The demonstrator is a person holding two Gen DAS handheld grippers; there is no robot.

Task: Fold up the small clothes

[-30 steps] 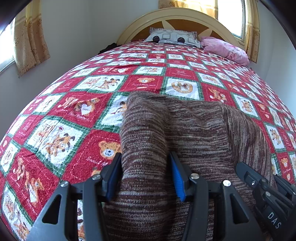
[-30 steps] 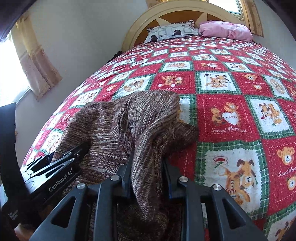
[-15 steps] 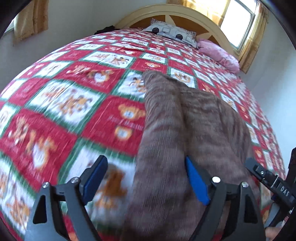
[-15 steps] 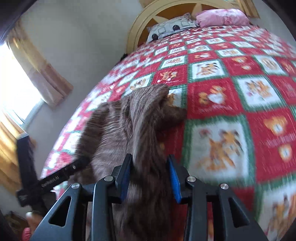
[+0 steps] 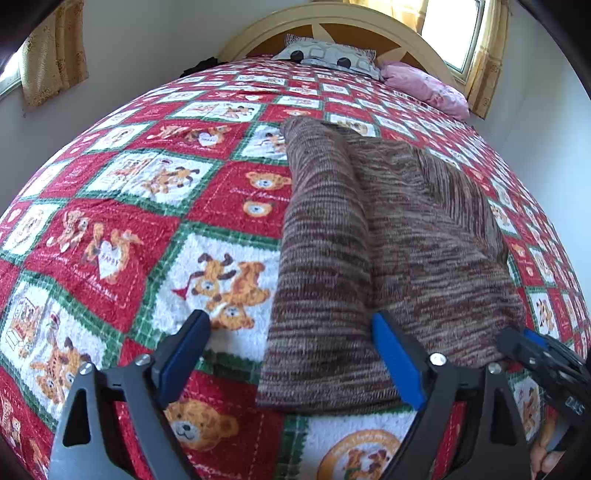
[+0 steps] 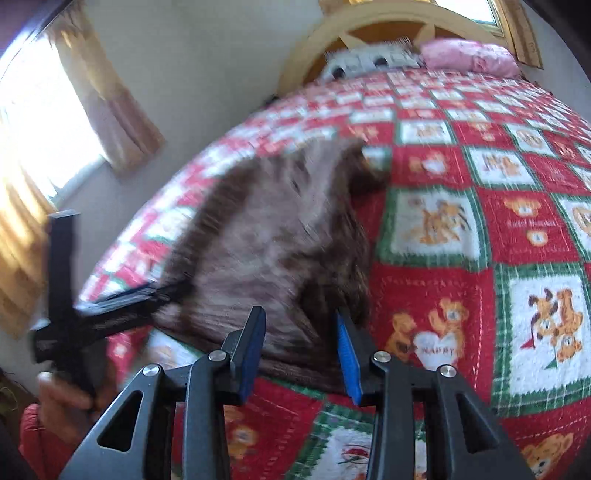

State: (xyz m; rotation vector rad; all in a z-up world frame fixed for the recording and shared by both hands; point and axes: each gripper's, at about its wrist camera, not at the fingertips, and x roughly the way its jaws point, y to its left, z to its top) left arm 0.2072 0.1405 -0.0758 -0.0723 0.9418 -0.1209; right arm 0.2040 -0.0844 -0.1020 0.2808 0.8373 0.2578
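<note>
A brown striped knit garment (image 5: 388,229) lies folded lengthwise on the teddy-bear bedspread (image 5: 129,229). My left gripper (image 5: 290,325) hovers over the garment's near left corner. Its jaws are opening wide and the blue pads (image 5: 395,362) press on nothing. In the right wrist view the garment (image 6: 273,236) is blurred. My right gripper (image 6: 300,317) stands just above its near right edge, with the pads apart and clear of the cloth. The other tool's black frame shows at each view's edge (image 5: 546,365) (image 6: 110,317).
The bed runs back to a patterned pillow (image 5: 325,59), a pink pillow (image 5: 424,88) and a curved headboard (image 5: 332,22). Curtained windows (image 6: 37,122) stand on the left and far right. A hand (image 6: 62,402) holds the left tool.
Both grippers let go of the garment and drew back toward its near edge. The left jaws spread wide, the right a little. The cloth dropped flat onto the bedspread.
</note>
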